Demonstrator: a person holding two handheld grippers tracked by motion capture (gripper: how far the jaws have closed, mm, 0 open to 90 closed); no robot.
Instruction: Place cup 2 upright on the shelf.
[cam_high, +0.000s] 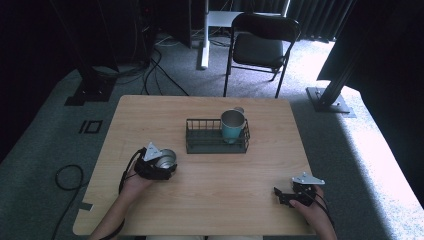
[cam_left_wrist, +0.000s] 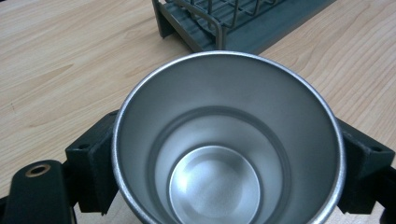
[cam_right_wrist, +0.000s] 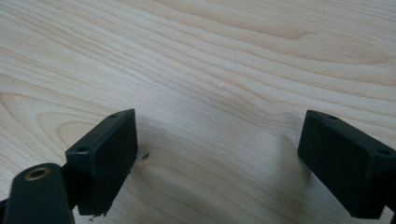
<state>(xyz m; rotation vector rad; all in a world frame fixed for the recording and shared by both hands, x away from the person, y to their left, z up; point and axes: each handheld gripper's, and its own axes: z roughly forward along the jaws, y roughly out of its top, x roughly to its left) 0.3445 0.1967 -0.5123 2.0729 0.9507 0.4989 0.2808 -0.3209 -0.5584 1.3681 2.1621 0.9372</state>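
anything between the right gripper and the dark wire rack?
Nothing: in the high view, bare light wooden tabletop runs from the right gripper to the dark wire rack.

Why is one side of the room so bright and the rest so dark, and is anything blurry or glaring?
High view: strong light washes out the carpet at right, while the left and back stay dim. Left gripper view: the metal cup held in the left gripper shows soft sheen, no harsh glare; the wire rack behind is sharp. Right gripper view: the right gripper casts a soft shadow on the table.
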